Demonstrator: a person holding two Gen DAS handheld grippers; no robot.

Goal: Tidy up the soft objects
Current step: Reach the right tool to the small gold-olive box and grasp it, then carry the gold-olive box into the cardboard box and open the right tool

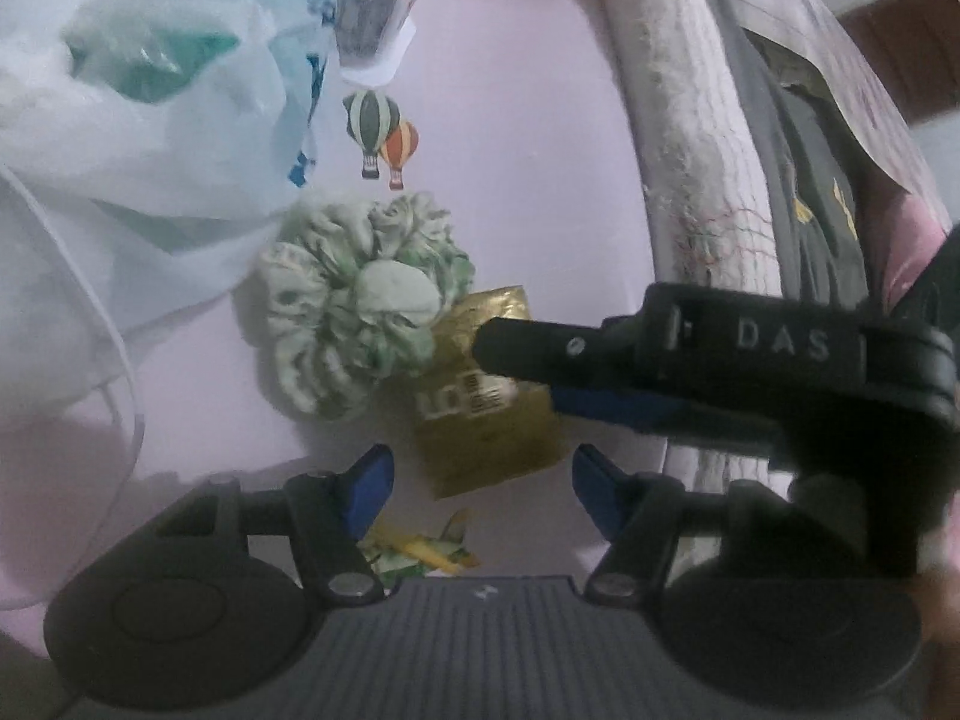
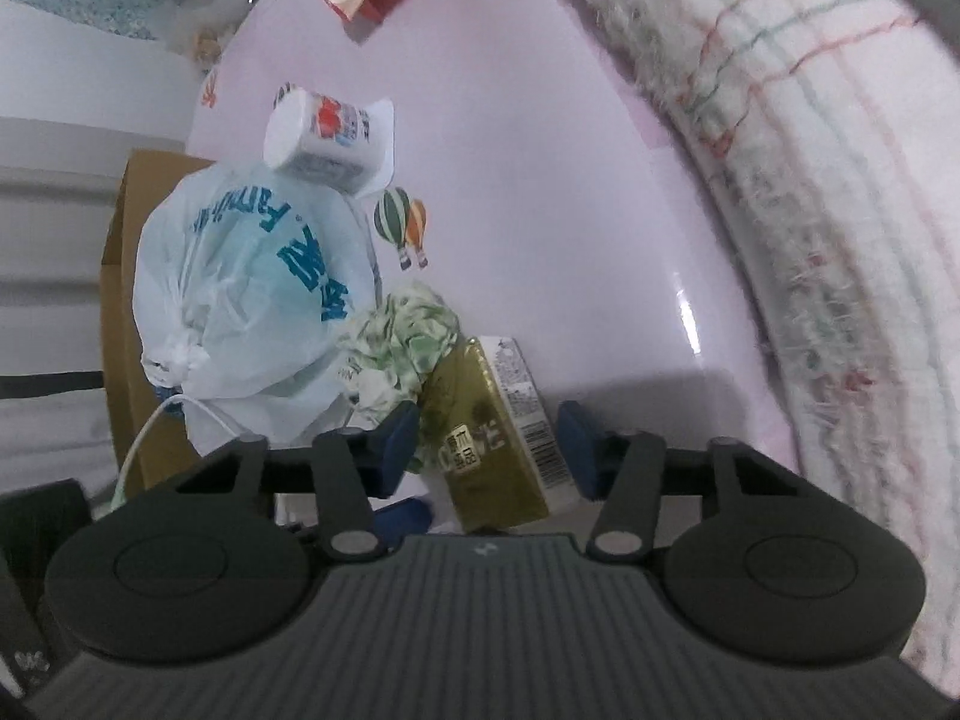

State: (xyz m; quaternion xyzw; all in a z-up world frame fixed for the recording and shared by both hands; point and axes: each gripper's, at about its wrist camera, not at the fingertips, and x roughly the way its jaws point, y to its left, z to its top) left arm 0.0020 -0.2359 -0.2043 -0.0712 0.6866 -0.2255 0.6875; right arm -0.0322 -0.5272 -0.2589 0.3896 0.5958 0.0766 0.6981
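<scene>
Nearest to you, your left gripper [image 1: 483, 483] hangs over the pale pink surface [image 1: 522, 150] with its blue pads spread and nothing between them. Just beyond its tips lies a gold foil packet [image 1: 486, 432], and your right gripper [image 2: 489, 450] reaches in over it from the right. In the right wrist view that gripper's blue pads stand either side of the packet [image 2: 492, 420] with a gap showing on both sides, so it is not pinching it. Touching the packet's far left corner is a green and white scrunchie [image 1: 360, 306]. Left of the scrunchie, and pressed against it, sits a tied white plastic bag [image 1: 138, 138] with blue lettering. Farther back stands a white cup [image 1: 375, 9], upside down, beside a printed pair of hot-air balloons [image 1: 381, 138]. A folded blanket [image 1: 678, 138] runs along the right edge.
</scene>
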